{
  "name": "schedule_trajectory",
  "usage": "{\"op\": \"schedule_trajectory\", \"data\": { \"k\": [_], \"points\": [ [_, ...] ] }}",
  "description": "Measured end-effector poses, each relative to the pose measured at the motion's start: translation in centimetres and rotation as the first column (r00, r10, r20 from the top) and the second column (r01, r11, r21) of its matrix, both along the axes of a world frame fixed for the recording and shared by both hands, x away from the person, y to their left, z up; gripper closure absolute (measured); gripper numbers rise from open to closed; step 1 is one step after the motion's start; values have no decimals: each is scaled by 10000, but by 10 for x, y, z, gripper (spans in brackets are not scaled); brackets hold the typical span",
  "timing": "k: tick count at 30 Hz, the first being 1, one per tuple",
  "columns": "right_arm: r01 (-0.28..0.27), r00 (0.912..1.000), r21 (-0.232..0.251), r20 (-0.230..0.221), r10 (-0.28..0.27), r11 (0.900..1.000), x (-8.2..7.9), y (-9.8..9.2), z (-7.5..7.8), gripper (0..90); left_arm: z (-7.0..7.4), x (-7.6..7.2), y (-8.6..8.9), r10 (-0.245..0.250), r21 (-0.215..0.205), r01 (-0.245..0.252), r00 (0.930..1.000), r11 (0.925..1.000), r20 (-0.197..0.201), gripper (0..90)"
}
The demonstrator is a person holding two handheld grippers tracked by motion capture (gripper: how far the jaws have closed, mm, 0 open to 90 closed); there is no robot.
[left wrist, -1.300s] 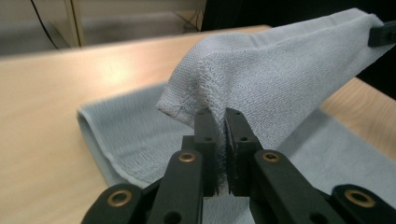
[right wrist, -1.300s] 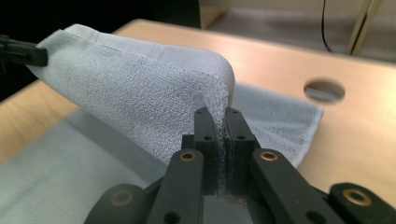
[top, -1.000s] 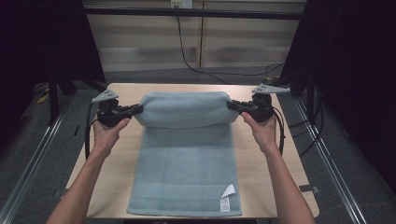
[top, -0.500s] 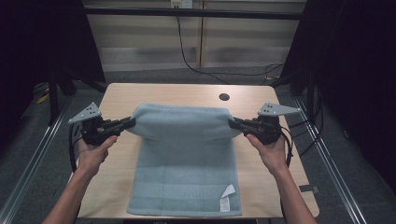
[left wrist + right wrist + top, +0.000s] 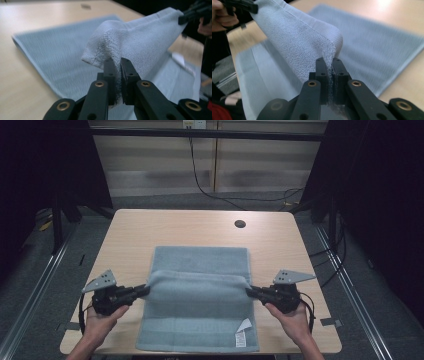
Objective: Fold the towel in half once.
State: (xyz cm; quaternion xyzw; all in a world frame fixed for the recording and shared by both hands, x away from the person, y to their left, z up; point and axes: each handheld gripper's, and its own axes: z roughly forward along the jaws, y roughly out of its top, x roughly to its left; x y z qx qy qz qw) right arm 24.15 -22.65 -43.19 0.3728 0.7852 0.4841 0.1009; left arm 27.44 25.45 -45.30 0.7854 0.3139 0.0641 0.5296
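Observation:
A light blue towel [image 5: 200, 312] lies lengthwise on the wooden table [image 5: 130, 230], its far end folded over toward me. My left gripper [image 5: 146, 290] is shut on the left corner of that folded end, and my right gripper [image 5: 248, 290] is shut on the right corner. The lifted edge stretches taut between them, a little above the towel's lower layer. In the left gripper view the black jaws pinch the towel [image 5: 140, 42] corner, and the other gripper [image 5: 192, 12] holds the far corner. In the right gripper view the jaws clamp the towel [image 5: 302, 47] edge likewise.
A white care label [image 5: 242, 332] sits at the towel's near right corner. A round cable hole [image 5: 240, 224] is in the table's far right part. Black cables [image 5: 210, 185] trail on the floor beyond the table. Metal rails [image 5: 30, 300] run along both sides.
Both grippers have carried the towel's far end toward me and lower, from the table's far part to past its middle. The fold now lies over the towel's near half.

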Motion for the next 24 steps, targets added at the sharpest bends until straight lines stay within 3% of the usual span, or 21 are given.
{"op": "schedule_trajectory", "data": {
  "k": [1,3,7,10,13,17,21,24],
  "points": [
    [-23,9997,-91,-238,20,10000,-2,1,-8,854,-5,-2,0,-34,46,34,10000,10000,-77,841],
    [-131,9982,-257,-593,116,9996,-7,3,-20,847,-12,-10,1,64,-5,-64,9998,10000,205,837],
    [-261,9955,-316,-919,231,9992,-21,5,-33,828,-21,-18,0,-200,248,206,9995,9995,-247,820],
    [-468,9940,-620,-1019,403,9970,-33,7,-39,808,-27,-27,-1,-494,575,519,9978,9970,-440,790],
    [-582,9911,-472,-1225,520,9972,-45,5,-45,777,-30,-36,0,-744,580,791,9942,9952,-782,743],
    [-761,9879,-537,-1392,680,9956,-65,4,-46,722,-33,-49,1,-1120,893,1213,9884,9886,-1023,662],
    [-869,9869,-252,-1389,826,9959,-83,0,-41,679,-26,-65,7,-1398,504,1444,9865,9882,-850,610],
    [-836,9884,-175,-1288,807,9963,-90,-2,-37,648,-18,-72,12,-1285,95,1293,9899,9916,-604,566]
  ]
}}
